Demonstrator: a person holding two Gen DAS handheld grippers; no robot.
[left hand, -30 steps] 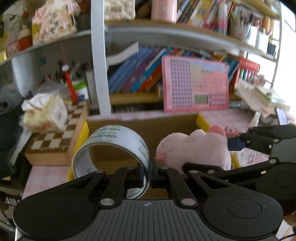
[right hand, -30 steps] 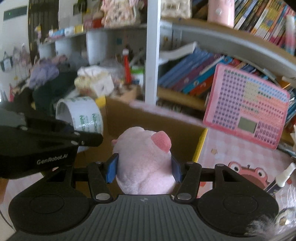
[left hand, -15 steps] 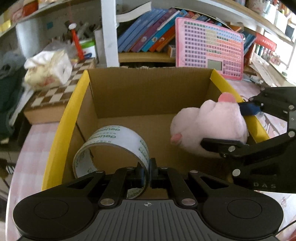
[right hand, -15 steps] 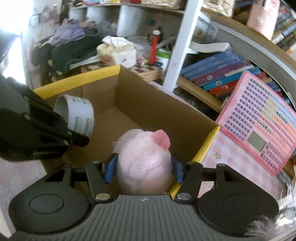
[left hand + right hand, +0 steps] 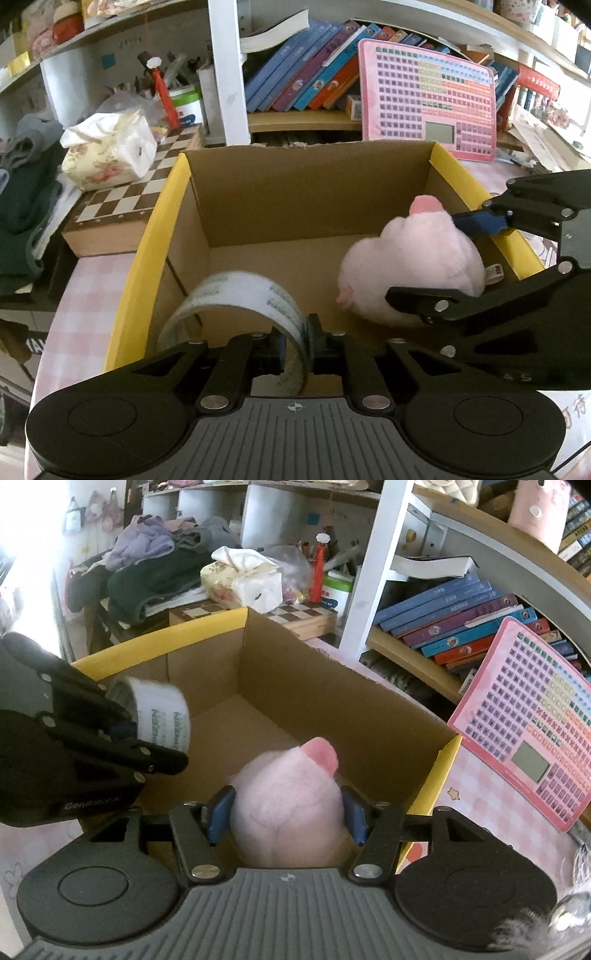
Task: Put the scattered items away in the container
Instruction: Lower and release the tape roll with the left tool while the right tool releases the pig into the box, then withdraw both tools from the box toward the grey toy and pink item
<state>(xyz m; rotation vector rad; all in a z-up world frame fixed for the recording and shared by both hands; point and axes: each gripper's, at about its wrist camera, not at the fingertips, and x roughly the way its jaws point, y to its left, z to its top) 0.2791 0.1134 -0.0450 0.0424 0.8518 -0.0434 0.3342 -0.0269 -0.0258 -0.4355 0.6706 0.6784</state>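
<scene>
An open cardboard box (image 5: 310, 192) with yellow flaps (image 5: 332, 709) stands in front of both grippers. My left gripper (image 5: 299, 343) is shut on the wall of a clear tape roll (image 5: 236, 295), held over the box's near left part; the tape roll also shows in the right wrist view (image 5: 162, 716). My right gripper (image 5: 288, 812) is shut on a pink plush pig (image 5: 288, 797), held inside the box's right side; the pig also shows in the left wrist view (image 5: 410, 269).
A chessboard box (image 5: 122, 199) with a tissue pack (image 5: 110, 151) sits left of the box. A pink toy keyboard (image 5: 428, 99) leans on the bookshelf behind. Clothes (image 5: 155, 565) are piled at far left. The table has a pink checked cloth (image 5: 85, 295).
Both grippers have moved forward and down over the box, so its inside now fills the view. The tape roll and the plush pig are lower, within the box opening.
</scene>
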